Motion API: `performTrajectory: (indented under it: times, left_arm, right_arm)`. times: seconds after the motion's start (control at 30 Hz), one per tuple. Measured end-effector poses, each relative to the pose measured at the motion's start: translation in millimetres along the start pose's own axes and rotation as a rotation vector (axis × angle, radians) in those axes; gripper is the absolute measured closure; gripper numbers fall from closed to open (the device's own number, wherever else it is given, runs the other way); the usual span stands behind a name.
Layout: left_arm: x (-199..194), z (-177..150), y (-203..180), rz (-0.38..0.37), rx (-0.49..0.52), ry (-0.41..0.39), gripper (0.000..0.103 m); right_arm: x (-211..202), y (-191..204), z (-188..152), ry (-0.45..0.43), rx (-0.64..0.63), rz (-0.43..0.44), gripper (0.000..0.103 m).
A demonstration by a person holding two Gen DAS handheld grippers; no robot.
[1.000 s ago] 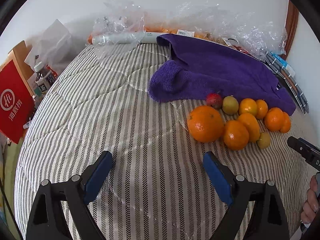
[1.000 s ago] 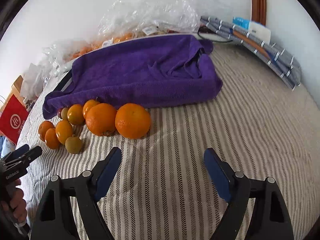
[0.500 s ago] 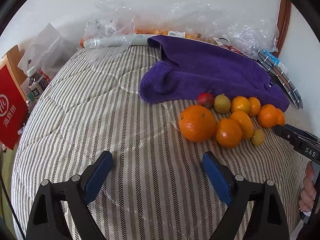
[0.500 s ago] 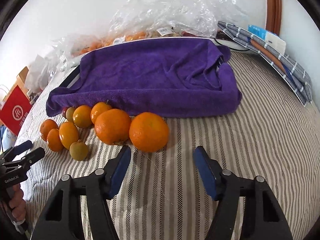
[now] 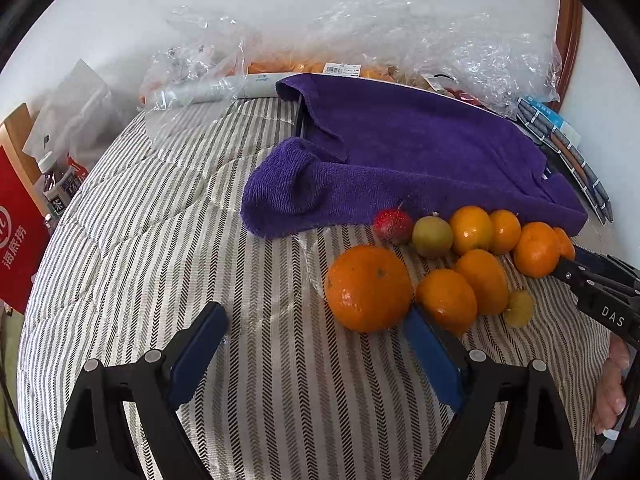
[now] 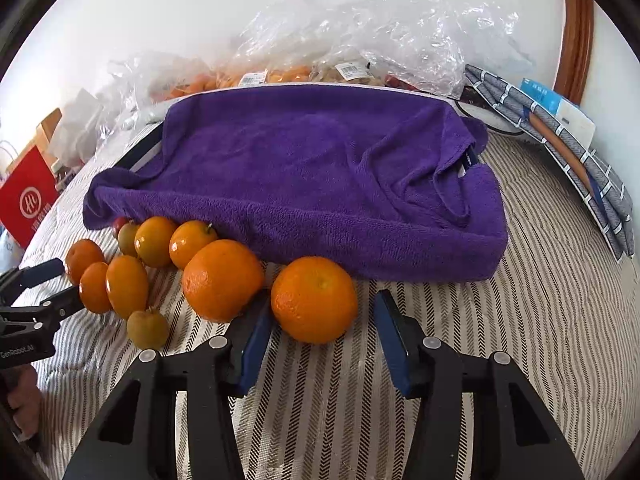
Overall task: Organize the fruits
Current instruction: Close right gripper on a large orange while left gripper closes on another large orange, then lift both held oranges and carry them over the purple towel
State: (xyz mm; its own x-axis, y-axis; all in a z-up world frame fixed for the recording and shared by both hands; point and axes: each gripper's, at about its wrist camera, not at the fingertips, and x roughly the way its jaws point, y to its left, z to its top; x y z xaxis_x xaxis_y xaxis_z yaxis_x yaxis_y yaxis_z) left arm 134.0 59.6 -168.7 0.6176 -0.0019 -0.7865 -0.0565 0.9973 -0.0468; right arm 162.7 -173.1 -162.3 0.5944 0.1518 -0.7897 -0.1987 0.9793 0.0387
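You are at the first pick of the sort: your right tongs (image 6: 324, 340) are closing with the large orange (image 6: 315, 299) between the blue pads, though neither pad looks to be pressing on it yet. That orange sits at the right end of the fruit cluster on the striped bed cover (image 6: 540, 320), just in front of the purple towel (image 6: 312, 176). To finish the grasp, I'd judge you need to push a little further forward so the pads meet the fruit's widest part — then squeeze and lift straight up.

Watch the second big orange (image 6: 222, 280): it lies right against the outside of your left-hand pad and could roll if nudged. The small oranges and greenish fruits (image 6: 148, 328) behind it are packed touching one another.

Your left tongs (image 5: 316, 356) are spread wide and empty, hovering over bare cover beside the same cluster. Crinkled plastic bags (image 6: 360, 32) line the wall behind the towel; a red paper bag (image 6: 28, 204) stands off to the left.
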Motion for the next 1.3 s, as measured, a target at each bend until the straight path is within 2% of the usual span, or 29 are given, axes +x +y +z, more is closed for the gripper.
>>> performTrajectory:
  times: [0.07, 0.17, 0.23, 0.3, 0.4, 0.53, 0.67, 0.83, 0.93, 1.17, 1.3]
  left_arm:
    - [2.1, 2.7, -2.3, 0.006, -0.002, -0.001, 0.014]
    - [3.6, 5.7, -3.5, 0.003, -0.018, -0.009, 0.020]
    - [2.8, 6.5, -3.0, -0.012, -0.031, -0.020, 0.030]
    - [0.7, 6.3, -2.2, -0.041, -0.038, -0.035, 0.053]
    - [-1.4, 4.7, 5.9, -0.108, -0.085, -0.050, 0.063]
    - [-3.8, 1.6, 10.9, -0.143, -0.133, -0.064, 0.063]
    - [-11.1, -0.2, 11.7, -0.126, -0.152, -0.101, 0.063]
    - [-27.6, -1.5, 14.4, -0.100, -0.173, -0.188, 0.063]
    - [-30.6, -0.5, 17.6, -0.113, -0.187, -0.195, 0.063]
    - [-42.9, 2.6, 22.3, -0.099, -0.203, -0.225, 0.063]
    - [-52.8, 16.0, 23.9, -0.141, -0.217, -0.232, 0.063]
  right_arm:
    - [0.0, -2.1, 0.6, -0.004, 0.011, 0.024, 0.052]
    - [1.1, -4.7, 1.9, -0.008, 0.035, 0.044, 0.052]
    - [1.6, -4.4, 2.4, -0.009, 0.035, 0.049, 0.053]
    - [1.4, -1.9, 2.0, -0.007, 0.014, 0.051, 0.062]
    - [-0.5, 3.5, 0.2, -0.008, -0.015, 0.031, 0.062]
    - [-10.0, 5.1, -6.3, -0.033, -0.037, 0.027, 0.063]
    - [-23.0, 0.9, -16.8, -0.061, -0.029, 0.048, 0.063]
    - [-36.7, -1.6, -29.6, -0.073, 0.014, 0.021, 0.063]
    - [-43.7, -1.2, -33.0, -0.077, 0.030, -0.001, 0.063]
    - [-55.4, -1.2, -27.2, -0.081, 0.048, -0.018, 0.063]
    - [-63.1, -1.4, -16.1, -0.101, 0.052, -0.014, 0.063]
